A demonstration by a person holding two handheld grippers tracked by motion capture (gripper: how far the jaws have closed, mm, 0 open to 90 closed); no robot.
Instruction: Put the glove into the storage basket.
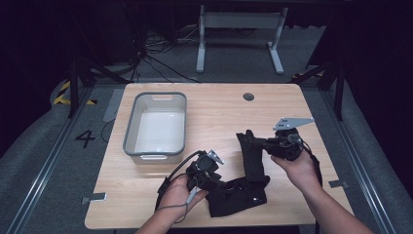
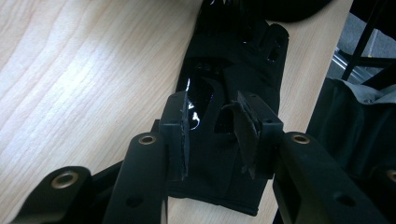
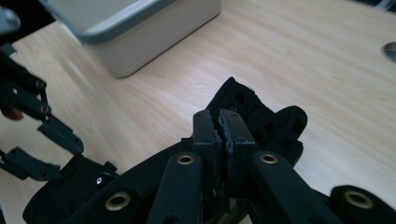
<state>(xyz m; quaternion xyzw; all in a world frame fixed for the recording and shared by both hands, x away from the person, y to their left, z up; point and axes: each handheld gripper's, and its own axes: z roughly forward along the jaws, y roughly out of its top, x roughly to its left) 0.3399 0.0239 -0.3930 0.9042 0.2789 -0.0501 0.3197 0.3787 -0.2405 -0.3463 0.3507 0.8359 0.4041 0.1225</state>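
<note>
Our right gripper (image 3: 218,128) is clamped on the finger end of a black glove (image 1: 253,161), lifting that end off the tabletop (image 1: 219,112). Our left gripper (image 2: 212,126) stands with its jaws apart over the cuff end, which lies flat beside the grey bin (image 1: 156,122).
</note>
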